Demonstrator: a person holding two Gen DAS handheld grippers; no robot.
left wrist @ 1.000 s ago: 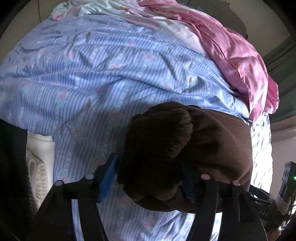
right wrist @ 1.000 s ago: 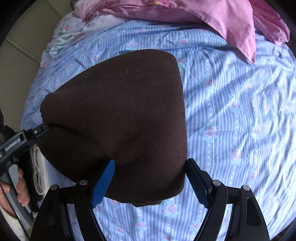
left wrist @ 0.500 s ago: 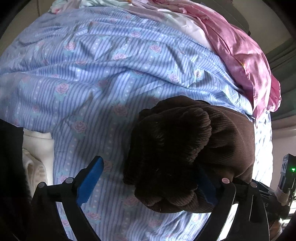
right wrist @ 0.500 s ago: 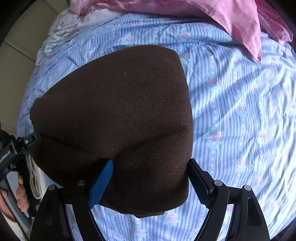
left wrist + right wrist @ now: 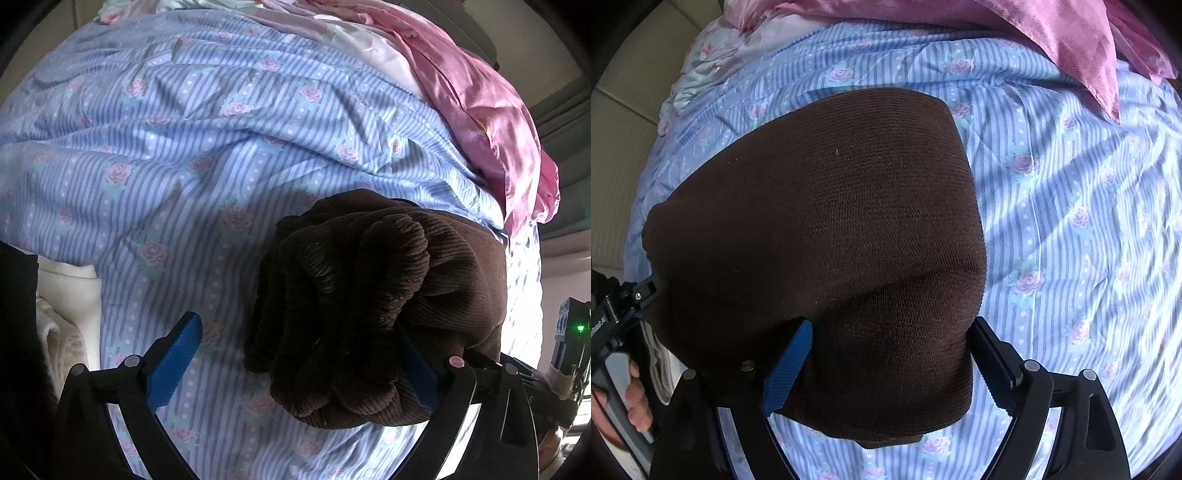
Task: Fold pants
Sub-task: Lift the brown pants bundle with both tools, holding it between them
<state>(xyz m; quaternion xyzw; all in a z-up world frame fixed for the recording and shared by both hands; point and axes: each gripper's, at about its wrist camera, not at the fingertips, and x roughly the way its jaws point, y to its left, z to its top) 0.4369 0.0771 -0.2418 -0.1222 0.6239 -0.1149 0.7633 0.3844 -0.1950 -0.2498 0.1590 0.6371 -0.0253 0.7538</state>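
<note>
Left gripper (image 5: 299,363): jaws opening, now very wide; the left blue pad stands clear over the sheet (image 5: 177,184), while the right pad lies against or under the bunched edge of the pants (image 5: 369,295), and no clamping is visible. Right gripper (image 5: 886,362): jaws opening, wide; the pants (image 5: 827,236) lie between the pads, the left pad pressing into or tucked under the cloth and the right pad just at the fabric's edge; whether the cloth is truly pinched cannot be told. Both grippers point steeply down at the bed. In the right wrist view the left gripper's body (image 5: 613,317) meets the left edge of the pants, and a hand (image 5: 631,402) wraps its grey handle. The pants, dark brown ribbed knit, lie folded into a compact slab on the blue striped, rose-printed sheet, smooth on top in the right wrist view and gathered into thick rolls at the end nearest the left gripper. A pink cloth (image 5: 491,122) lies along the far edge of the bed; a white cloth (image 5: 66,306) sits at the left of the left wrist view. Compared with a second ago, the left jaws have gone from closed on the bunched end to spread apart, the right jaws have widened slightly, and the pants fill more of the right wrist view.
</note>
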